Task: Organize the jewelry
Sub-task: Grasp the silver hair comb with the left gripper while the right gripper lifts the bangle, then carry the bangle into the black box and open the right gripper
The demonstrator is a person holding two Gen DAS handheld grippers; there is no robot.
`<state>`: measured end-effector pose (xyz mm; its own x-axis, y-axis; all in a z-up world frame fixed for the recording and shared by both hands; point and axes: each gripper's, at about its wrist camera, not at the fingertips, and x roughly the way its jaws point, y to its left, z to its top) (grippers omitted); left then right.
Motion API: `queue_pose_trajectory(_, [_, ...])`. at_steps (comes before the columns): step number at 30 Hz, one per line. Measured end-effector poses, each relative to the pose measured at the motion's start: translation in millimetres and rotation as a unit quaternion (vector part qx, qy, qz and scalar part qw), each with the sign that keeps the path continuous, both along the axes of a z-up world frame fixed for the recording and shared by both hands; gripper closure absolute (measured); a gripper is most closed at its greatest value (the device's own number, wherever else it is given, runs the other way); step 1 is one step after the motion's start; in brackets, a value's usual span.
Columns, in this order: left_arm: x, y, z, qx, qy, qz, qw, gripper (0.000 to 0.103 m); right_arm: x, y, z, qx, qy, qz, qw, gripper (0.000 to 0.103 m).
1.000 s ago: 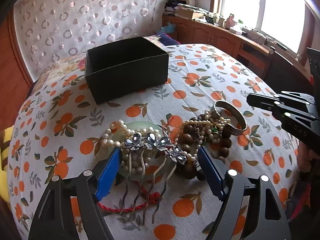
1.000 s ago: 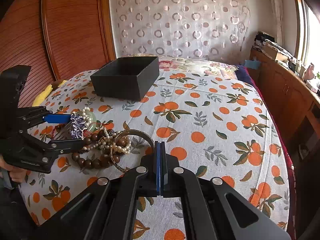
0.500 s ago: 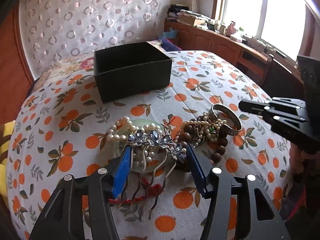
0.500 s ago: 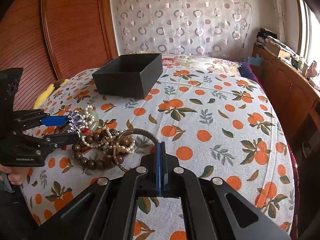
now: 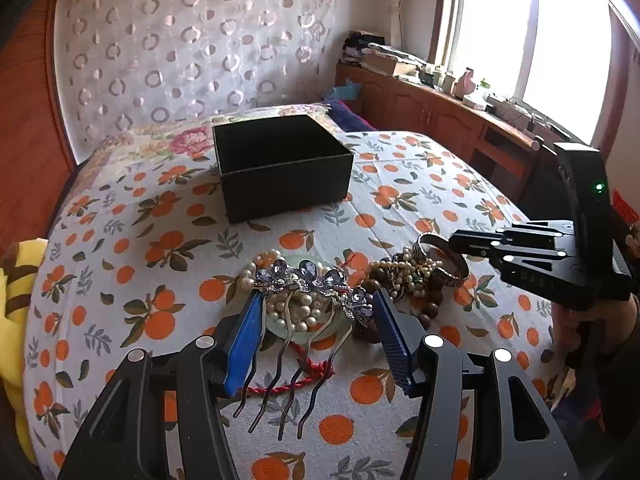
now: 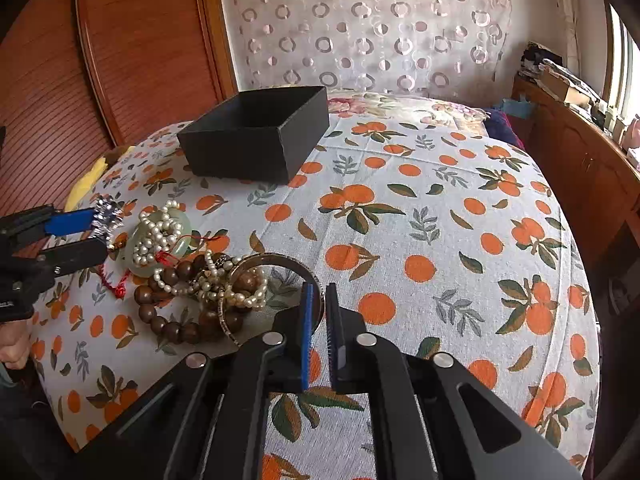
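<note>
The hair comb (image 5: 308,300) is clamped level by the left gripper (image 5: 314,308); the right gripper (image 6: 319,300) is held slightly parted above the bangle (image 6: 276,264).

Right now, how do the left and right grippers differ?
The left gripper stands wide, its pads against the ends of the hair comb; the right gripper is barely open and holds nothing. The left sits by the jade disc, the right at the bangle. Both have blue pads.

The only lettering stands on the black body of the right tongs (image 5: 454,240), seen at the right of the left wrist view: faint raised letters, too small and blurred to read with certainty.
</note>
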<state>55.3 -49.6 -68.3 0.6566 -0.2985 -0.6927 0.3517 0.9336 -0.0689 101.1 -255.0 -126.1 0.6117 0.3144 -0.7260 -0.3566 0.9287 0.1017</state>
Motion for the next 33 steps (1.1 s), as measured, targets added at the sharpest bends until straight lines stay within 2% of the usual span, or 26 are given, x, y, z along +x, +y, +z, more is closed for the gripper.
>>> queue_pose_trajectory(5, [-1,0,4,-0.002,-0.005,0.001,1.0,0.05,7,5,-7,-0.013,0.019,0.008,1.0,0.09])
queue_pose_trajectory(9, [1,3,7,-0.005,-0.008,0.007,0.9999,0.05,8,10,-8,-0.027,0.016,0.015,0.999,0.088])
queue_pose_trajectory(10, [1,4,7,-0.005,-0.009,0.008,0.9999,0.05,8,11,-8,-0.033,0.015,0.018,0.999,0.089])
queue_pose_trajectory(11, [1,5,8,-0.006,-0.01,0.009,0.9999,0.05,8,12,-8,-0.039,0.012,0.019,0.999,0.097])
queue_pose_trajectory(20, [4,10,12,-0.008,-0.014,0.018,0.9997,0.05,-7,9,21,-0.032,-0.042,0.017,0.998,0.098])
queue_pose_trajectory(25, [6,12,15,-0.01,-0.018,0.022,0.9995,0.05,-12,12,41,-0.066,-0.078,0.019,0.995,0.098])
queue_pose_trajectory(33, [13,21,24,-0.014,-0.028,0.032,0.999,0.05,6,13,49,-0.059,-0.084,0.023,0.994,0.098])
